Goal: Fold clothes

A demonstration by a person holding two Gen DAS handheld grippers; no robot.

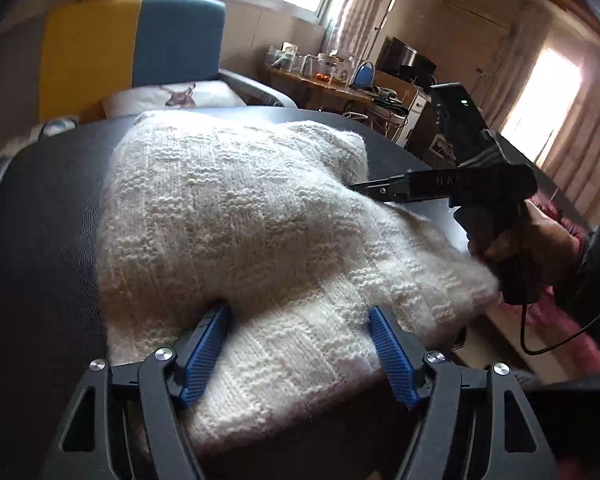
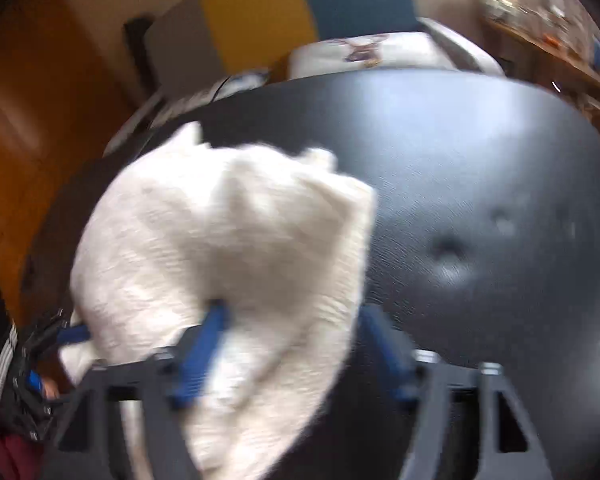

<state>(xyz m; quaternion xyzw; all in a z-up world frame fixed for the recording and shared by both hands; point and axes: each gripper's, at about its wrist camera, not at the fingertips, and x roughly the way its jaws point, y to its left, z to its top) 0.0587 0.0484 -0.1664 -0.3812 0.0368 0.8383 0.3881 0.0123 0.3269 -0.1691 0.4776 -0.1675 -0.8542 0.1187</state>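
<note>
the step in hand looks like a fold in the middle of its way: both tongs have cloth between their fingers and the sweater (image 1: 236, 216) is partly raised from the surface (image 1: 40, 240).

the left tongs (image 1: 300, 348) stand wide open in the left wrist view, and a thick fold of the knit lies between the blue pads (image 1: 202, 356); i cannot tell if they press it at all. the right tongs (image 2: 296, 356) also stand wide, with white cloth hanging between and over the fingers, but this view is blurred, so i cannot tell if the grip is real. in the left view the right tongs come from the side, held by a hand (image 1: 540, 248), with the tips touching the sweater edge.

i judge the next move calls for closing both tongs firmly on the edge, then carrying it over the rest and laying it flat.

the sweater is white, fluffy, thick knit with a pattern of blocks. it lies bunched near the front of the dark, leather-like surface, already doubled in some places.
</note>
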